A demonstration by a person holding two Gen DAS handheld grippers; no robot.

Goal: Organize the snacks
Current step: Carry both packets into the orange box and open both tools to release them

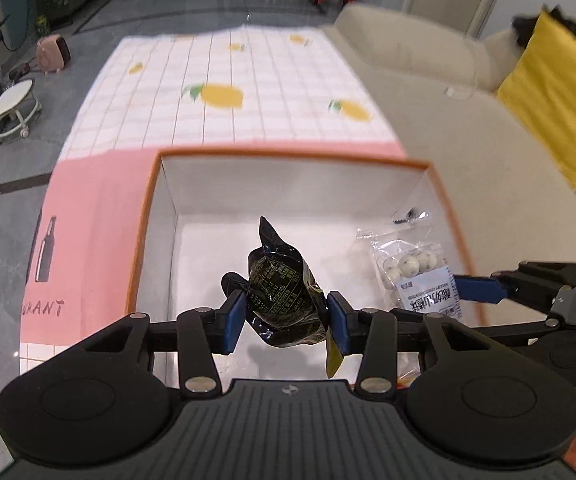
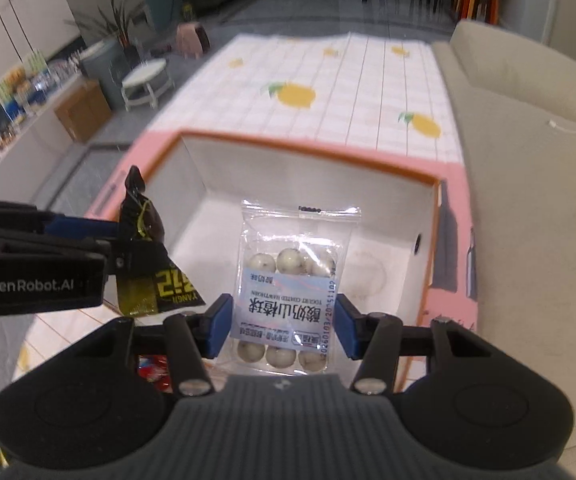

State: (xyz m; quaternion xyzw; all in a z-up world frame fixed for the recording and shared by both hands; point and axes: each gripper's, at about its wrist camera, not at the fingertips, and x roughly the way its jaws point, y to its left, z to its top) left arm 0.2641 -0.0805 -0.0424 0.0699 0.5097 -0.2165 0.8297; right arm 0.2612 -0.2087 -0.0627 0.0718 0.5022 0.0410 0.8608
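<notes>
The left claw [image 1: 286,312] is gripping a black snack packet [image 1: 282,296] and the right claw [image 2: 284,322] a clear bag of yogurt balls [image 2: 288,280], both hanging over the seemingly empty box [image 1: 288,184], awaiting release.

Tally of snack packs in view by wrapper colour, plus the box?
Black wrapper: 1, in left gripper
Clear bag of white balls: 1, in right gripper
Red wrappers: count unclear
White box: 1
Total: 3 sure
</notes>
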